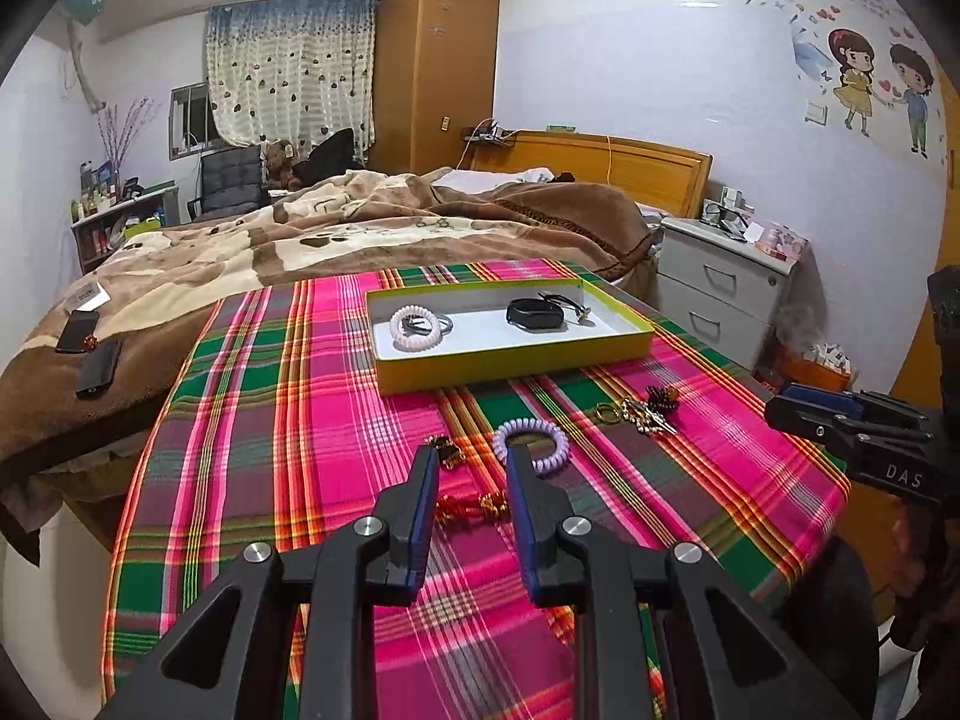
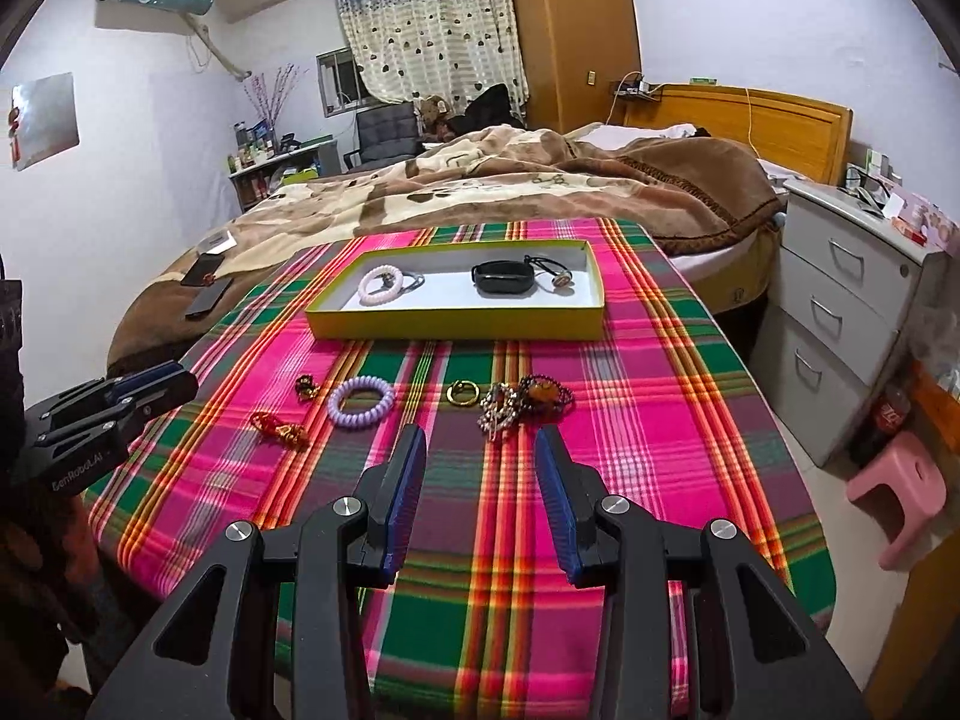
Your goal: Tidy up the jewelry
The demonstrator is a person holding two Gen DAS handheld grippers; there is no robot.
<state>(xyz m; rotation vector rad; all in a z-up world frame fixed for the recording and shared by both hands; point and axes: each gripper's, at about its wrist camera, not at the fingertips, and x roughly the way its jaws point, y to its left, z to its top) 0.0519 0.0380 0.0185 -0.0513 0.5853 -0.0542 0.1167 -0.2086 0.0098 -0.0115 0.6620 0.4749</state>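
Note:
A yellow-green tray [image 1: 510, 360] [image 2: 456, 324] at the table's far side holds a pink coil band [image 1: 411, 328] [image 2: 379, 284], a black wristband [image 1: 535, 315] [image 2: 503, 279] and a small pendant [image 2: 561, 282]. On the plaid cloth lie a lilac coil band [image 1: 531, 437] [image 2: 360, 403], a red-gold trinket [image 1: 471, 506] [image 2: 277, 427], a dark small piece [image 1: 447, 450] [image 2: 307, 386], a gold ring [image 1: 608, 414] [image 2: 462, 392] and a bead-and-chain pile [image 1: 651, 408] [image 2: 522, 402]. My left gripper [image 1: 473, 459] is open and empty above the red-gold trinket. My right gripper [image 2: 480, 441] is open and empty, just short of the chain pile.
A bed with a brown blanket [image 1: 360, 228] lies behind the table, with two phones [image 1: 87, 348] on it. A grey nightstand [image 2: 852, 312] and a pink stool [image 2: 900, 492] stand to the right. The table edge drops off on the left and right.

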